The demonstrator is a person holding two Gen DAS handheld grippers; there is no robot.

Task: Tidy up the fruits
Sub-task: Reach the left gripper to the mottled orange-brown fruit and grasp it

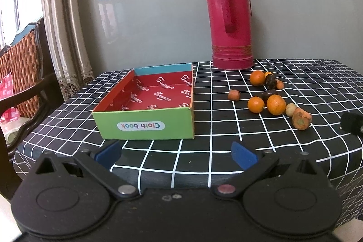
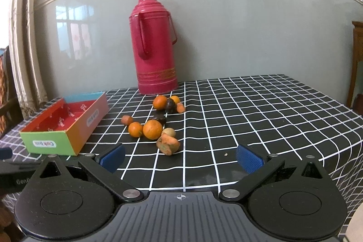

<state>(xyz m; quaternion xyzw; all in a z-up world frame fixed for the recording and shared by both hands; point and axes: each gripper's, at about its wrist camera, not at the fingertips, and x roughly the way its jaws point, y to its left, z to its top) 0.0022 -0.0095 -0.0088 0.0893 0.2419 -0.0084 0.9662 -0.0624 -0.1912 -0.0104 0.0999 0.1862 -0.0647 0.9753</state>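
Observation:
An empty open box [image 1: 149, 106] with a red inside and a green front wall marked "Cloth book" sits on the checked tablecloth; it also shows in the right wrist view [image 2: 65, 126]. To its right lies a loose group of produce: several oranges [image 1: 275, 104] [image 2: 152, 129], carrot pieces [image 1: 301, 118] [image 2: 168, 144], dark fruits [image 1: 270, 81] [image 2: 170, 105] and a pale round fruit [image 1: 291, 109] [image 2: 169, 132]. My left gripper [image 1: 177, 154] is open and empty, just in front of the box. My right gripper [image 2: 180, 157] is open and empty, just in front of the nearest carrot piece.
A tall pink thermos [image 1: 230, 17] [image 2: 155, 44] stands at the back against the grey wall. A dark wooden chair [image 1: 25, 92] and curtains [image 1: 63, 22] are left of the table. The table's front edge [image 1: 204, 176] lies just below the grippers.

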